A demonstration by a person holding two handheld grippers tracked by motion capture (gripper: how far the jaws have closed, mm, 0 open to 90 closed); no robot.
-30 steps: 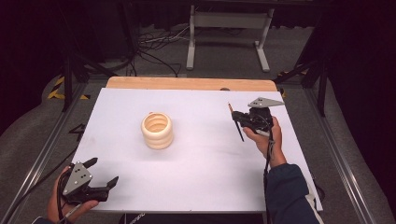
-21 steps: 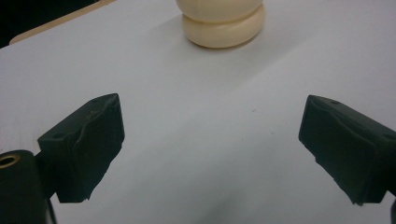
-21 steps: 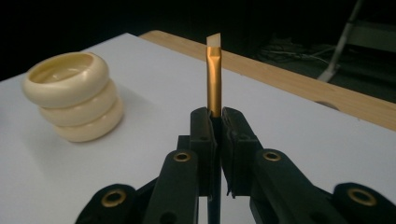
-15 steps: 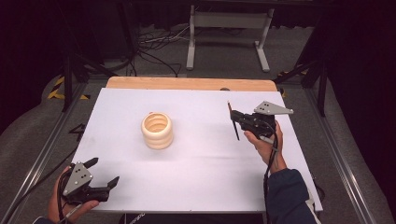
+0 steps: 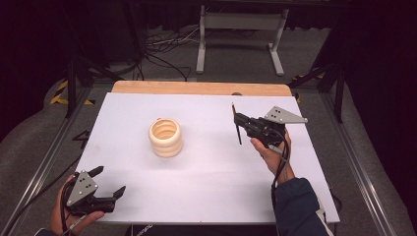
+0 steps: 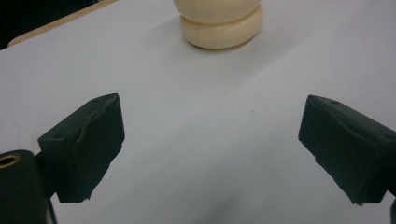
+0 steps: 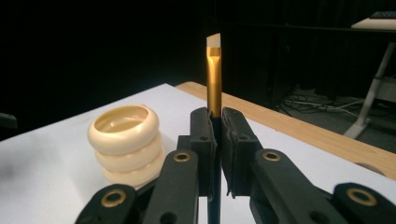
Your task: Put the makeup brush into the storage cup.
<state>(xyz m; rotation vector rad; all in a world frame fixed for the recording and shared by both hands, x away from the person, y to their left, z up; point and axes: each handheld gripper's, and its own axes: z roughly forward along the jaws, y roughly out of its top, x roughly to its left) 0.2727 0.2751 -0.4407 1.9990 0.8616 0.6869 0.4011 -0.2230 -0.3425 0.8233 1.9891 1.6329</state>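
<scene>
on the white table (image 5: 206, 172), a little left of the middle, stands a cream-coloured holder (image 5: 165, 137) built like three stacked rings, open at the top and upright. to its right, well apart from it and raised above the surface, the right gripper (image 5: 239, 121) is held in the person's right hand (image 5: 269, 152), its jaws pressed together on a thin brush (image 5: 237, 126) with a dark handle. in the high view the brush stands roughly upright between the jaws, its lower end hanging clear of the table. in the right gripper view the brush (image 7: 213, 74) rises straight up from the closed jaws, showing a gold metal ferrule and a pale slanted tip, with the holder (image 7: 126, 142) off to the left and a strip of bare wood (image 7: 299, 128) along the table's far edge. the left gripper (image 5: 109, 182) sits at the near left corner of the table, held low in the person's left hand (image 5: 74, 216), its jaws spread wide with nothing between them. in the left gripper view the two black pads (image 6: 88, 140) stand far apart over bare white surface, and the base of the holder (image 6: 219, 28) lies ahead of them, well off.
</scene>
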